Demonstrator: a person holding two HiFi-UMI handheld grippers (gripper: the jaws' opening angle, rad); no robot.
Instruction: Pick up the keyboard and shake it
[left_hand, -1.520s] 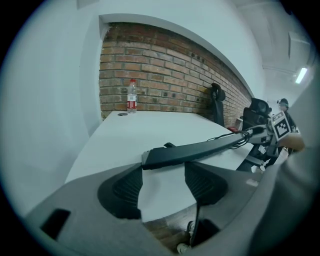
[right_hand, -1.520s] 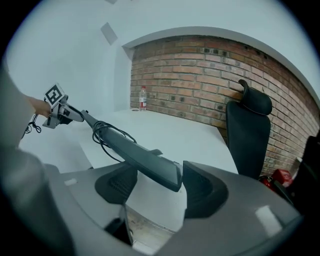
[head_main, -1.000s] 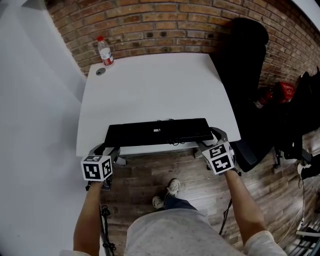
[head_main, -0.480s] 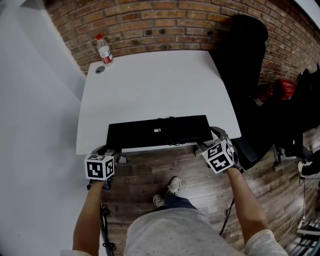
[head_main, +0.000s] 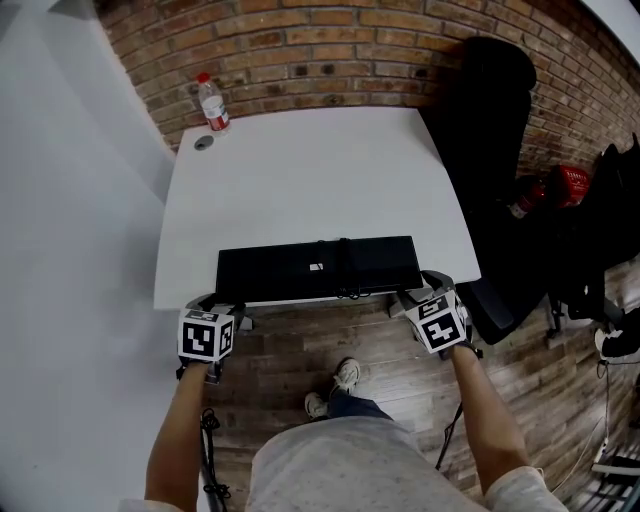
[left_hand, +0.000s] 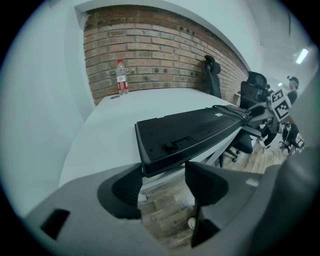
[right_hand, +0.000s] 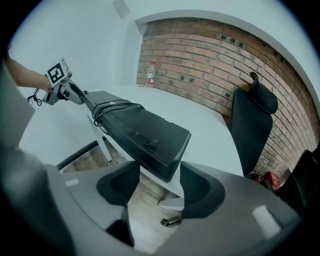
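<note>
The black keyboard (head_main: 320, 268) lies underside up, its near long edge out past the front edge of the white table (head_main: 300, 170). A coiled black cable (right_hand: 112, 107) rests on top of it. My left gripper (head_main: 215, 303) is shut on the keyboard's left end (left_hand: 165, 145), a pad on either side of it. My right gripper (head_main: 420, 290) has just been closing its jaws, and its pads now press on the right end (right_hand: 160, 150). Whether the keyboard touches the tabletop I cannot tell.
A plastic water bottle (head_main: 211, 103) and a small grey disc (head_main: 204, 143) stand at the table's far left corner by the brick wall. A black office chair (head_main: 490, 150) is at the table's right, with a red object (head_main: 572, 183) beyond. The person's shoes (head_main: 335, 385) are on the wooden floor.
Both grippers have sunk a little with the keyboard between them. The keyboard now shows more of its flat underside, and the right gripper's marker cube has shifted slightly down and left.
</note>
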